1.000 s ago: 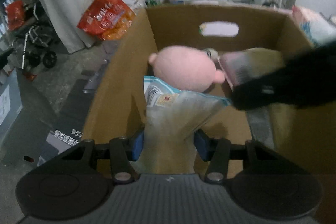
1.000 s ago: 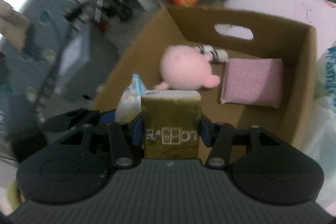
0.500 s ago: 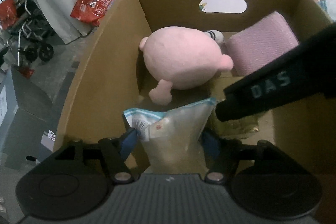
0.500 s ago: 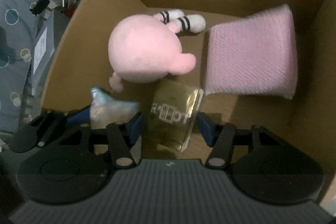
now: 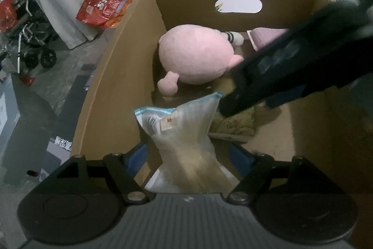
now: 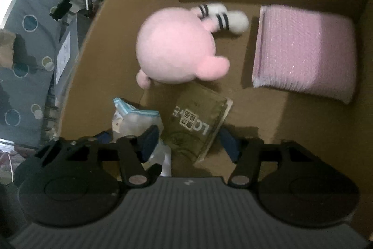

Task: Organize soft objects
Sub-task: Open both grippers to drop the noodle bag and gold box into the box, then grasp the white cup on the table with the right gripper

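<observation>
A cardboard box [image 5: 121,76] holds a pink plush toy [image 5: 195,55], a pink padded pack [image 6: 305,50] and an olive tissue pack [image 6: 198,123]. My left gripper [image 5: 188,153] stands open inside the box's near left corner, with a clear bag with a blue top [image 5: 184,132] between its spread fingers. My right gripper [image 6: 188,139] is open just above the olive tissue pack, which lies flat on the box floor between its fingers. The right gripper's black body [image 5: 291,67] crosses the left wrist view and hides part of the pink pack.
A red snack bag [image 5: 105,4] leans against a white curtain beyond the box. A stroller [image 5: 30,39] stands at the far left. A grey patterned rug [image 6: 21,62] lies left of the box. The box's far wall has a handle cut-out [image 5: 237,5].
Both grippers came down into the box and opened. The olive tissue pack left the right gripper and now lies on the box floor. The clear bag has sunk lower between the left fingers.
</observation>
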`<state>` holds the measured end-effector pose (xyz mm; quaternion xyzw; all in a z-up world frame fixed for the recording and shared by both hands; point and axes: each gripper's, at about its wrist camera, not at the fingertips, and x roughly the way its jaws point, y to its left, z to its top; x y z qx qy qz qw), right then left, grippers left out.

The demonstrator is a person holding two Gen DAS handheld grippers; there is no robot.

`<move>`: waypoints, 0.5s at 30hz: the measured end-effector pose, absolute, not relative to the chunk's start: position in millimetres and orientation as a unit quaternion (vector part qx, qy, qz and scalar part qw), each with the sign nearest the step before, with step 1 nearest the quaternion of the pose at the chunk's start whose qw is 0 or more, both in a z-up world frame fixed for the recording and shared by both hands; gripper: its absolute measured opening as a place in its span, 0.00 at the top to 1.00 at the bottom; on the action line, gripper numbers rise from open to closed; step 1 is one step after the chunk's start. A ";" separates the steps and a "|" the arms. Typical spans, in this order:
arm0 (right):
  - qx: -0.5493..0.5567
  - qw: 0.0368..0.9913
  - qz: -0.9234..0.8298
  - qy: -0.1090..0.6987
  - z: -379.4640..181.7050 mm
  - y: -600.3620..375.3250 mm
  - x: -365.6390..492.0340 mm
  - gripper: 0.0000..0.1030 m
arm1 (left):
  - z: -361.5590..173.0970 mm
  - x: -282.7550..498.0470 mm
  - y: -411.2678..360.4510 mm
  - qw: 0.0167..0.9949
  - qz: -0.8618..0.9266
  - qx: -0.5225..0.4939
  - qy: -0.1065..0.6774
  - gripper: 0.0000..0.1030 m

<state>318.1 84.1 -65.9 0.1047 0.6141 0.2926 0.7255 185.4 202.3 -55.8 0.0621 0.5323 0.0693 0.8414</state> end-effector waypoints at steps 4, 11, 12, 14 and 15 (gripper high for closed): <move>0.124 0.745 0.312 0.576 -23.4 60.5 302.8 0.35 | -40.0 172.7 199.7 0.852 0.075 0.041 0.517 0.24; 0.201 0.792 0.372 0.439 53.1 -40.8 227.4 0.19 | 13.8 125.1 168.6 0.893 0.048 0.005 0.448 0.22; 0.207 0.797 0.373 0.426 56.2 -59.5 213.0 0.18 | 20.9 116.2 158.8 0.899 0.037 0.001 0.435 0.20; 0.220 0.807 0.370 0.404 56.3 -97.6 182.0 0.17 | 28.8 102.5 138.6 0.909 0.013 -0.004 0.417 0.19; 0.224 0.812 0.365 0.398 54.3 -112.5 170.3 0.17 | 32.2 95.4 126.5 0.912 0.000 -0.005 0.410 0.19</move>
